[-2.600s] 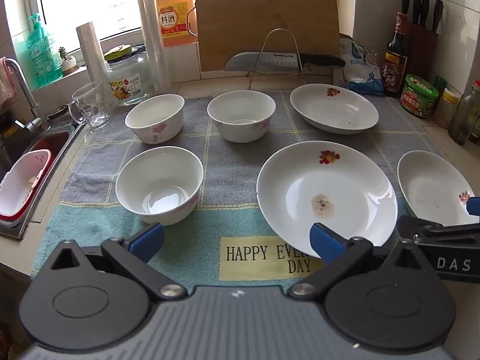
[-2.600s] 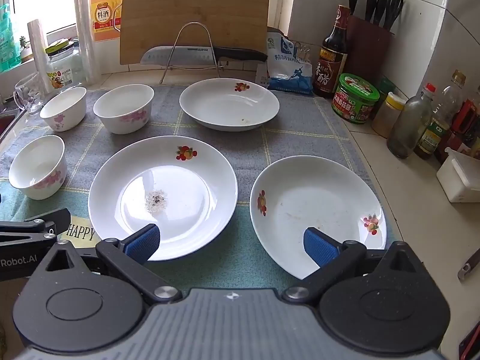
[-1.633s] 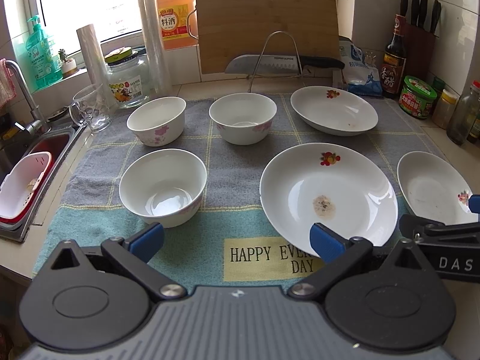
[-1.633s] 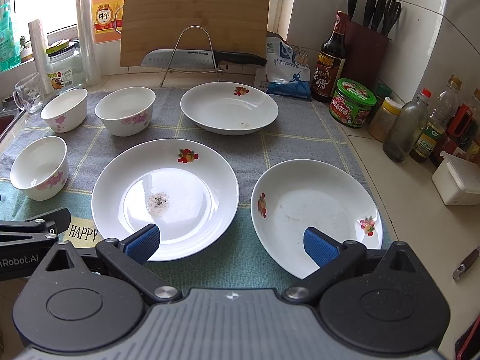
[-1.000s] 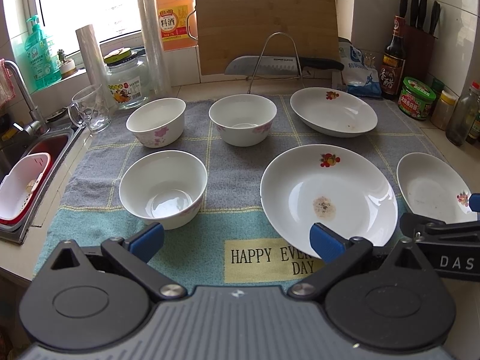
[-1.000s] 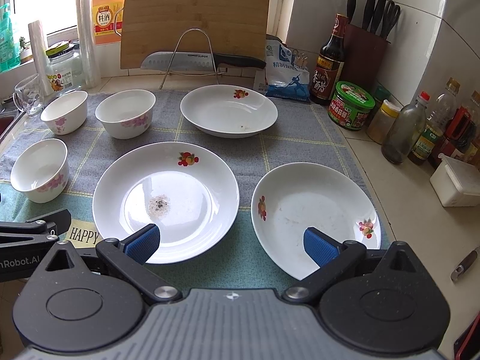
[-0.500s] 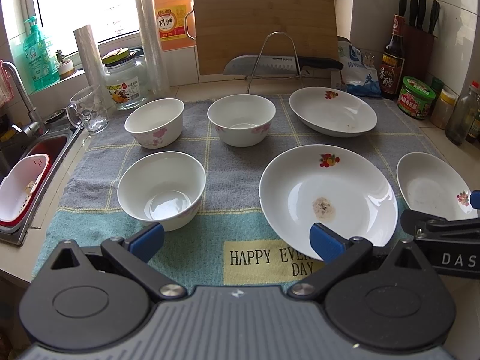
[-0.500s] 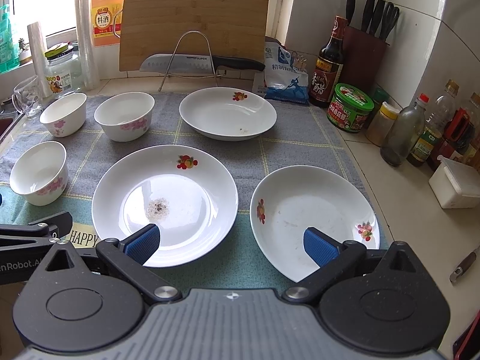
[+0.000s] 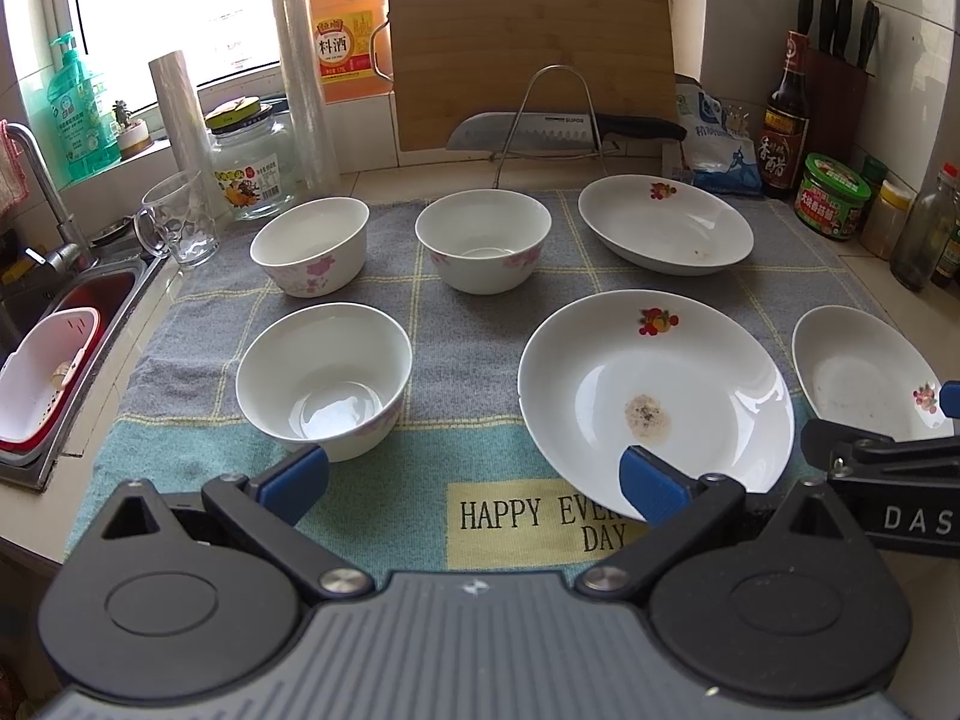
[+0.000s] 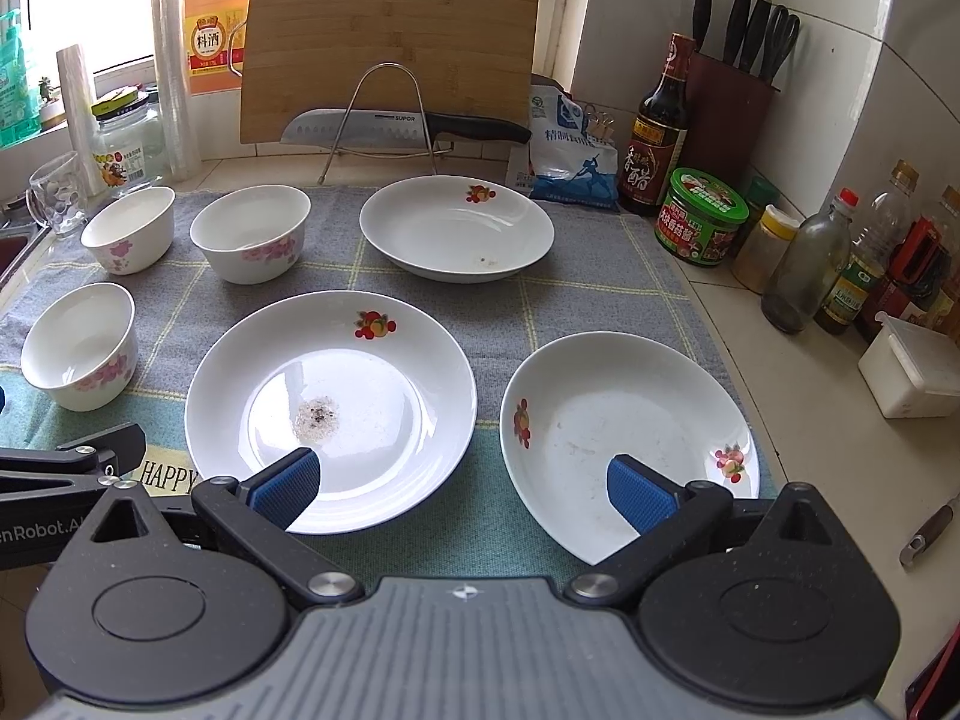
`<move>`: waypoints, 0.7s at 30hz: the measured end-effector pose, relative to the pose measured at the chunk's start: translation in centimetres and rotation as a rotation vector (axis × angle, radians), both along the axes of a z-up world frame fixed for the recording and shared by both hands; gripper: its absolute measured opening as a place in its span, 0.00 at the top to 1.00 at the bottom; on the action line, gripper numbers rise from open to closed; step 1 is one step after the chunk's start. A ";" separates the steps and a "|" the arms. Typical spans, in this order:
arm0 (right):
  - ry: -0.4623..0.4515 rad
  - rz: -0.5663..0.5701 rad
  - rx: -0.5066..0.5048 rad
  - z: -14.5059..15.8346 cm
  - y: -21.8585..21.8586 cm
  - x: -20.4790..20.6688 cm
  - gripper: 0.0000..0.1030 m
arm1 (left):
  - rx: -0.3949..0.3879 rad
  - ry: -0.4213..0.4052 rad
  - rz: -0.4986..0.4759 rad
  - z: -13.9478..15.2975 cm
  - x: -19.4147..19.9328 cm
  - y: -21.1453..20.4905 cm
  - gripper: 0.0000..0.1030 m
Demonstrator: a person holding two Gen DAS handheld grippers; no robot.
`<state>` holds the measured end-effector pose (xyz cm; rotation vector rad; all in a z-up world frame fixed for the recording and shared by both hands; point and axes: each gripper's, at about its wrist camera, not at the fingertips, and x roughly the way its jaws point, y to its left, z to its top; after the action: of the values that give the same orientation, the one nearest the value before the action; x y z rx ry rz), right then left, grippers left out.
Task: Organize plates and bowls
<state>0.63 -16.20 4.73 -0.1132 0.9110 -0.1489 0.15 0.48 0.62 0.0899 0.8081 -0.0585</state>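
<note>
Your left claw hung with its blue pads wide apart and nothing between them, low over the near edge of the towel. Your right claw was equally spread and empty, just beside it.

Taking the large plate as the landmark: it lay nearest you on the towel, a speckled residue at its centre. Just right of it sat the smaller plate, apart from it. Left of it stood the near bowl; beyond that, two more bowls side by side. Directly behind the large plate lay the far plate, and past that the cutting board leaned against the wall.

All of this looked like glazed ceramic: stiff, fairly heavy, slick and chip-prone. You would likely do best pinching a rim, one pad inside and one outside, on the side facing you. The plates' low sloping rims offered little bite on the soft towel; the bowls' upright walls looked easier.

Compared with a couple of seconds before, every dish had slid slightly lower and farther off in both views, so you had lifted or drawn back a little. Nothing on the towel had been shifted.
</note>
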 end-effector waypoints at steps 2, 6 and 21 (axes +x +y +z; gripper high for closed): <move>-0.001 0.000 -0.002 0.0 0.0 0.0 0.00 | -0.001 0.000 -0.001 0.0 0.0 0.0 0.01; -0.006 0.000 -0.004 0.0 0.2 -0.1 0.00 | -0.002 -0.003 -0.002 0.0 0.0 0.1 0.01; -0.041 -0.030 -0.018 0.7 0.5 -0.6 0.00 | -0.003 -0.039 -0.067 0.5 0.4 0.2 0.01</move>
<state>0.05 -15.67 5.48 -0.1129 0.8707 -0.1870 0.52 0.67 1.13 0.1152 0.7659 -0.1206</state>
